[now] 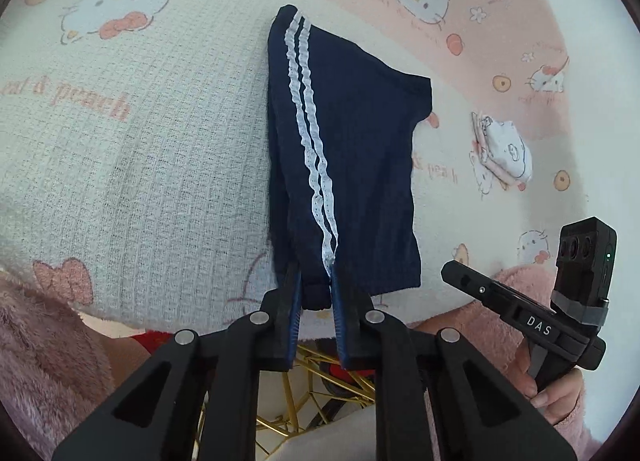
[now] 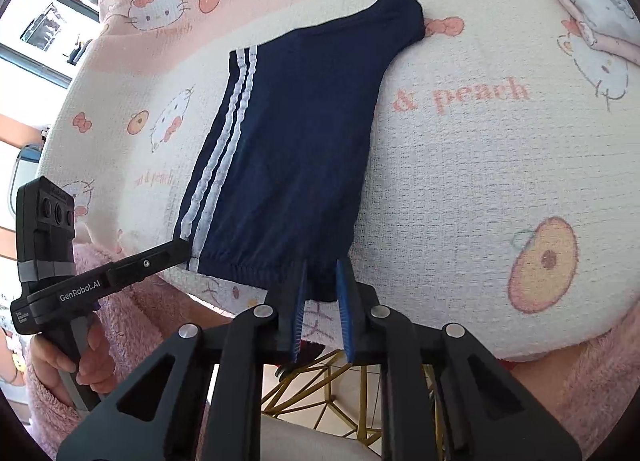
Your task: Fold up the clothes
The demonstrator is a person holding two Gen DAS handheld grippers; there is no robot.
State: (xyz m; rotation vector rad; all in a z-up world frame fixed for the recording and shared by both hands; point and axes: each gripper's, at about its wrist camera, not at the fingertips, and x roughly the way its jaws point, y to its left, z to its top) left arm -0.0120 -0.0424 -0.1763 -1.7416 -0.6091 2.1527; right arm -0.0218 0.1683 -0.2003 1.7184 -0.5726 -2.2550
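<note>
Left gripper (image 1: 316, 289) is seen clamped on the waistband corner of the shorts (image 1: 352, 165), at the striped side. Right gripper (image 2: 322, 289) is set around the waistband's other end, w/ fabric between the pads (image 2: 344, 301); whether it's pinched tight can't be told. The shorts, navy w/ two white stripes (image 2: 224, 149), are laid flat on the table (image 2: 460, 189), which is covered by a cat-and-peach print cloth. A small folded white-pink garment (image 1: 502, 149) is seen on the cloth, well apart from the shorts, on the side opp. the stripes.
</note>
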